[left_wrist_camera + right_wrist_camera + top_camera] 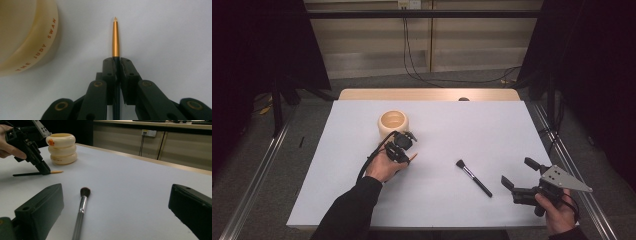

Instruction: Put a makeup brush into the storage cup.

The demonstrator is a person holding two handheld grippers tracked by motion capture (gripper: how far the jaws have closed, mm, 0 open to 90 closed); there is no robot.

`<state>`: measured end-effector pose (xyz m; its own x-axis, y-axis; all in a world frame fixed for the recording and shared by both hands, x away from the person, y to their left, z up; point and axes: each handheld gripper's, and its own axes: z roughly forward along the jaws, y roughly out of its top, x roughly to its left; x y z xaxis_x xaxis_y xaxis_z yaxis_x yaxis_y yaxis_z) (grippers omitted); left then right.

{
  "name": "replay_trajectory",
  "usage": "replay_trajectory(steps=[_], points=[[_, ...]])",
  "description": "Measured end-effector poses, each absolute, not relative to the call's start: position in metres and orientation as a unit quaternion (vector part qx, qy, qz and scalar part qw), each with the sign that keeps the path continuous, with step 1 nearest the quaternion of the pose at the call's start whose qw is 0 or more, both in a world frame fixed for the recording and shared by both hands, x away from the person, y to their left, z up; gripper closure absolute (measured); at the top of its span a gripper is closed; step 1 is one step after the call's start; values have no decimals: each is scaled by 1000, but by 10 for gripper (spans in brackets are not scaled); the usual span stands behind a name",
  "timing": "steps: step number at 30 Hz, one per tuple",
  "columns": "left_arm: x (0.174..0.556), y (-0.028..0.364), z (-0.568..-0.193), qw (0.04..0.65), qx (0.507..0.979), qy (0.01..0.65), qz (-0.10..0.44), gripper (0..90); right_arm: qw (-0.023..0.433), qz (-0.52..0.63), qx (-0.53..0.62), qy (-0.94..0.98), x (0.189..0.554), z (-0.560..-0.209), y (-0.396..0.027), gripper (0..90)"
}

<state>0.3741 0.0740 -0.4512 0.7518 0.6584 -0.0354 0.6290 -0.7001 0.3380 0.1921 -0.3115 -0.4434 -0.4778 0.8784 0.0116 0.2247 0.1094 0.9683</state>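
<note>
On the white table [492,125], left gripper [404,141] fingers clench a thin brush [115,37]; right gripper [518,176] released.

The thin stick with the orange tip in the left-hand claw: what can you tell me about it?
The thin brush looks like a slim makeup tool: a dark handle, a shiny orange-gold metal sleeve and a small pointed orange tip. The left gripper is shut on it where handle meets sleeve. In the right gripper view it lies nearly flat on the white table, handle trailing behind the jaws. It sits beside the cream ringed holder, apart from it.
</note>
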Motion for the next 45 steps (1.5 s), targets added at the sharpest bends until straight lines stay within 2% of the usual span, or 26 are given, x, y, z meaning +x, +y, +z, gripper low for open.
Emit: replay_trajectory(steps=[22, 30, 45], points=[[374, 84, -451, 191, 917, 348, 28, 837, 311, 525, 409, 679, 193, -444, -312, 0], [372, 91, -449, 225, 906, 358, 17, 836, 311, 524, 412, 677, 193, -444, -312, 0], [362, 110, -430, 295, 886, 358, 29, 836, 310, 528, 410, 676, 193, -444, -310, 0]])
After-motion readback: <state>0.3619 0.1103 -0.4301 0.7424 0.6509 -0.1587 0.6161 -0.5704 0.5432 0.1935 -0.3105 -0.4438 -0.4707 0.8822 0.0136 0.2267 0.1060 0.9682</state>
